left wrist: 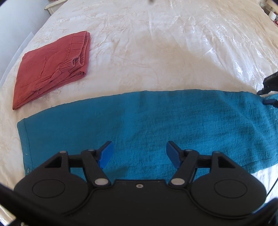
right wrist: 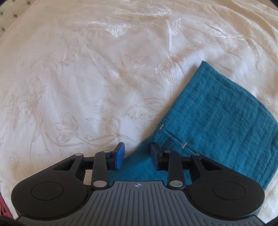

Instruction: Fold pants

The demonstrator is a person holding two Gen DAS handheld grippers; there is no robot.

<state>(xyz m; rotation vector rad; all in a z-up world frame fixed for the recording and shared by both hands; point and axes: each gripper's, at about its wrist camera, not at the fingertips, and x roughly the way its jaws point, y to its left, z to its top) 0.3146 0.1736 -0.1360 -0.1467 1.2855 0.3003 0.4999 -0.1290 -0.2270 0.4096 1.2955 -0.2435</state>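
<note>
Teal pants (left wrist: 156,121) lie flat as one long band across the white bedspread, with a hem at the left end. My left gripper (left wrist: 139,151) hangs open just above the band's near half, nothing between its blue pads (left wrist: 106,153). In the right wrist view the teal pants (right wrist: 217,118) show a folded end with a stitched seam. My right gripper (right wrist: 137,153) points down over the cloth's left edge with its jaws a little apart, not pressing on the fabric. The right gripper (left wrist: 265,97) also shows at the band's far right end in the left wrist view.
Red pants (left wrist: 52,67) lie folded in a neat stack at the far left of the bed. The cream floral bedspread (left wrist: 173,43) stretches beyond the teal band. A bedside stand corner (left wrist: 50,6) and the bed's left edge show at the top left.
</note>
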